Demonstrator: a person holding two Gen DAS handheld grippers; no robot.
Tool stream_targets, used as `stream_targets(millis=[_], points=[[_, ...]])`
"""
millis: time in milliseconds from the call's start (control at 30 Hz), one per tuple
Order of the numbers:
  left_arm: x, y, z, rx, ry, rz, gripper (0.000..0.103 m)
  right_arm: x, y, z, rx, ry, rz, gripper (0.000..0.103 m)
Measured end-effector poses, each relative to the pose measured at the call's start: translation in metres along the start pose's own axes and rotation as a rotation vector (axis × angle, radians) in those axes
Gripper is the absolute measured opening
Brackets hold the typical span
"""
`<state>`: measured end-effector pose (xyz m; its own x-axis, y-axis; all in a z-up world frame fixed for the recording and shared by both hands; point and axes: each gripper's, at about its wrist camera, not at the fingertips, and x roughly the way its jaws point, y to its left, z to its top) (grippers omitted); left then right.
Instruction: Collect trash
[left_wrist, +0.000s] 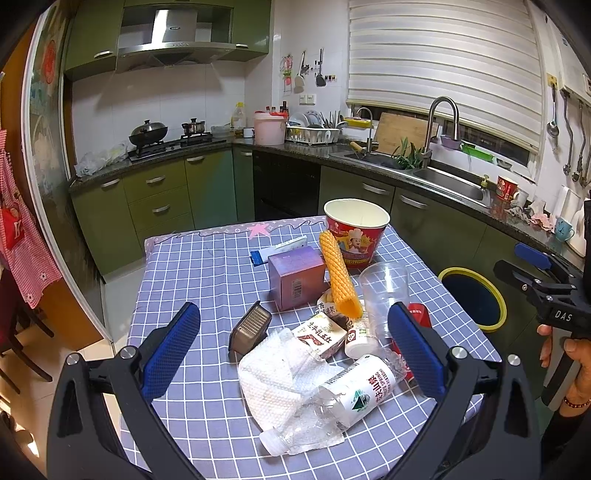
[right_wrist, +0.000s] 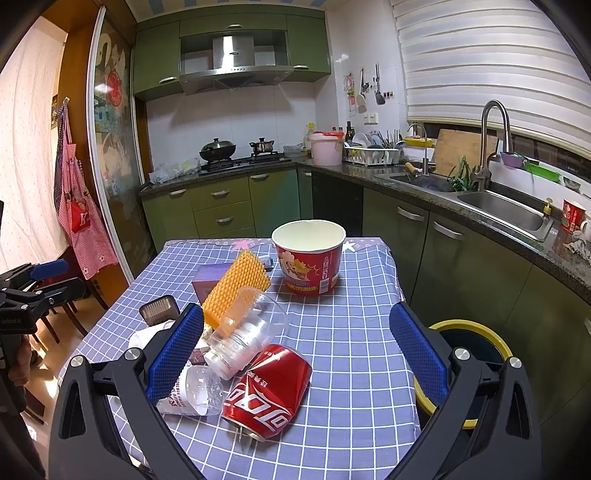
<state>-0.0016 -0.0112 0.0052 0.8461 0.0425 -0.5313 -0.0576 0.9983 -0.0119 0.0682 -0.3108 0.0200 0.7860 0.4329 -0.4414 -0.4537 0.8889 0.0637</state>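
The table (left_wrist: 192, 280), under a blue grid-checked cloth, carries the whole heap of trash, and the bin (right_wrist: 476, 334), a dark round mouth with a yellow rim, stands on the floor just beside the table's right edge. Nothing is picked up yet, so I judge this the opening step: choosing a first piece. Both tools are spread wide and hold nothing: the left tool (left_wrist: 293, 354) hangs over the near pile, the right tool (right_wrist: 295, 354) over the can.

Largest is the noodle tub (right_wrist: 308, 258), stiff printed paper, upright and open, seemingly empty. Next the crumpled paper towel (left_wrist: 273, 380), soft and dimpled, lying partly under the crushed water bottle (left_wrist: 332, 406), thin clear plastic that will buckle under pressure. The purple carton (left_wrist: 297, 280) is a firm box. The orange foam net sleeve (left_wrist: 338, 278) leans on the pile, springy and light. The clear plastic cup (right_wrist: 251, 325) lies tilted, slick. The cola can (right_wrist: 269, 387), dented aluminium, lies on its side nearest the right tool. A small milk carton (left_wrist: 321, 334) and a ribbed dark tray (left_wrist: 249, 328) complete the heap; what lies beneath them is hard to tell.

The next move likely calls for lowering the right tool around the can's middle, closing, then carrying it right to the bin.
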Motion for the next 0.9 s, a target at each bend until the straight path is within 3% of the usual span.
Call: stream_targets(millis=[900], points=[[0.0017, 0.0009, -0.0002, 0.002, 0.002, 0.001, 0.097, 0.0022, 0.0001, -0.0013, 0.003, 0.009, 0.002, 0.099]])
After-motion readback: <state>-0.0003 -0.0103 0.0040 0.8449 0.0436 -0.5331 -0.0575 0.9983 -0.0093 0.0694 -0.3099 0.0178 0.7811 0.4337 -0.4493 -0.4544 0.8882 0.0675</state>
